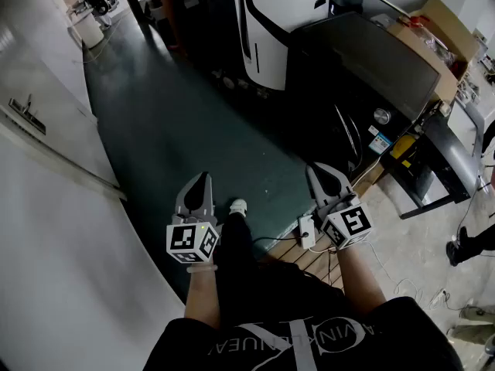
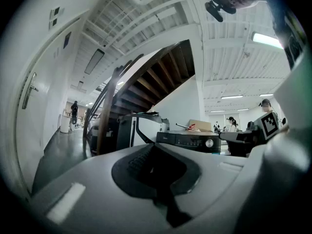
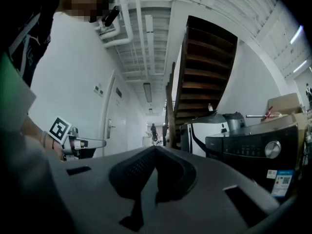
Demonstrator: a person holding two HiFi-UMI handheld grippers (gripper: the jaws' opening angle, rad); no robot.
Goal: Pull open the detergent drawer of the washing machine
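Observation:
The washing machine (image 1: pixel 363 64) is dark, with a round knob (image 1: pixel 380 116) on its front panel, and stands ahead to the right. It also shows in the left gripper view (image 2: pixel 190 141) and, nearer, in the right gripper view (image 3: pixel 253 145). I cannot make out its detergent drawer on the dark panel. My left gripper (image 1: pixel 199 182) is held level over the green floor, shut and with nothing in it; its jaws meet at the tip (image 2: pixel 155 146). My right gripper (image 1: pixel 321 172) is shut and empty too (image 3: pixel 156 147). It is well short of the machine and touches nothing.
A white-and-black appliance (image 1: pixel 278 22) stands left of the washer, under a dark staircase (image 2: pixel 161 82). Cardboard boxes (image 1: pixel 441 29) lie behind it and a black stand (image 1: pixel 433 161) is to its right. A white door (image 1: pixel 46 114) lines the left wall. A power strip (image 1: pixel 306 230) lies by my feet.

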